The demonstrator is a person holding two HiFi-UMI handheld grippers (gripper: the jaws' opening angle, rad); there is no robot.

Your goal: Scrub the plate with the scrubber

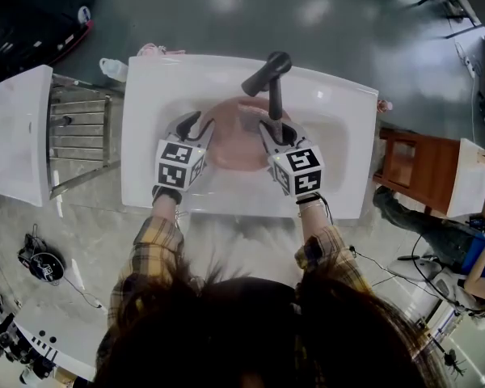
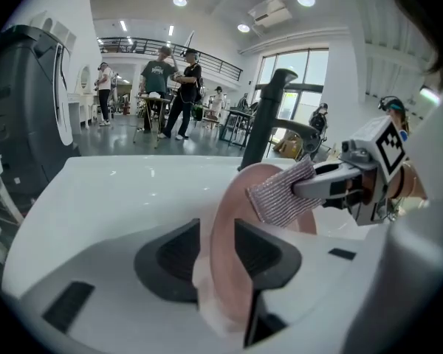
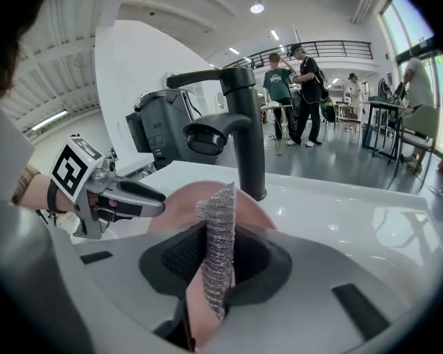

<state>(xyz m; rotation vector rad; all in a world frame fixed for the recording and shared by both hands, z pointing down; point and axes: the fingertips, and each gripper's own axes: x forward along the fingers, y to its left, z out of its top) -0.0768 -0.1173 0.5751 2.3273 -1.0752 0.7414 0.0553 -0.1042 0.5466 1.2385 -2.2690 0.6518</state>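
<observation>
At the left of the head view, the left tongs [image 1: 192, 126] stand spread. The left rim of the pink plate [image 1: 236, 140] sits between the jaws and is not squeezed. The plate lies mid-frame in the sink [image 1: 145, 136]. Just right of it, the right tongs [image 1: 273, 129] pinch the scrubber [image 3: 220, 260], which seems to touch the plate. The right tongs are the nearer ones for rubbing.

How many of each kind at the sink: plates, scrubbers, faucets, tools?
plate: 1
scrubber: 1
faucet: 1
tools, left tool and right tool: 2
total: 5
</observation>
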